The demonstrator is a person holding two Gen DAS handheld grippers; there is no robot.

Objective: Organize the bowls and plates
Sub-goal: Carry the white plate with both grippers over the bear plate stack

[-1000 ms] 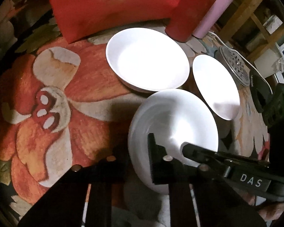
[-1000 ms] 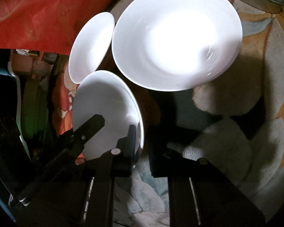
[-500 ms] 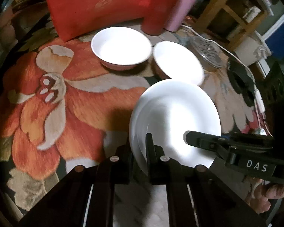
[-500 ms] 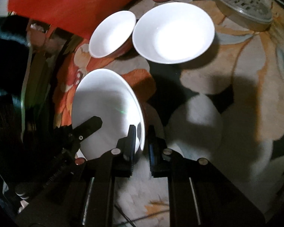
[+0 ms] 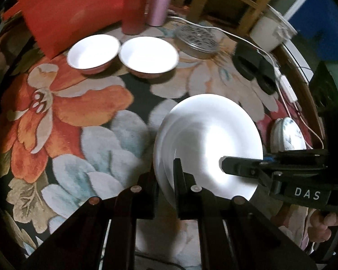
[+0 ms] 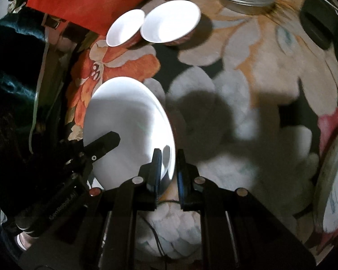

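left gripper (image 5: 165, 180) clamped on near-left rim of white plate (image 5: 211, 144) | right gripper (image 6: 167, 168) clamped on opposite rim, plate held between both, clear of floral cloth (image 5: 83, 121) | patterned plate (image 6: 333, 184) to the right, right hand nearer | two bowls (image 5: 121, 54) side by side, far

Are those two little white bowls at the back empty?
Empty. Both bowls sit upright on the floral cloth, their white insides bare.
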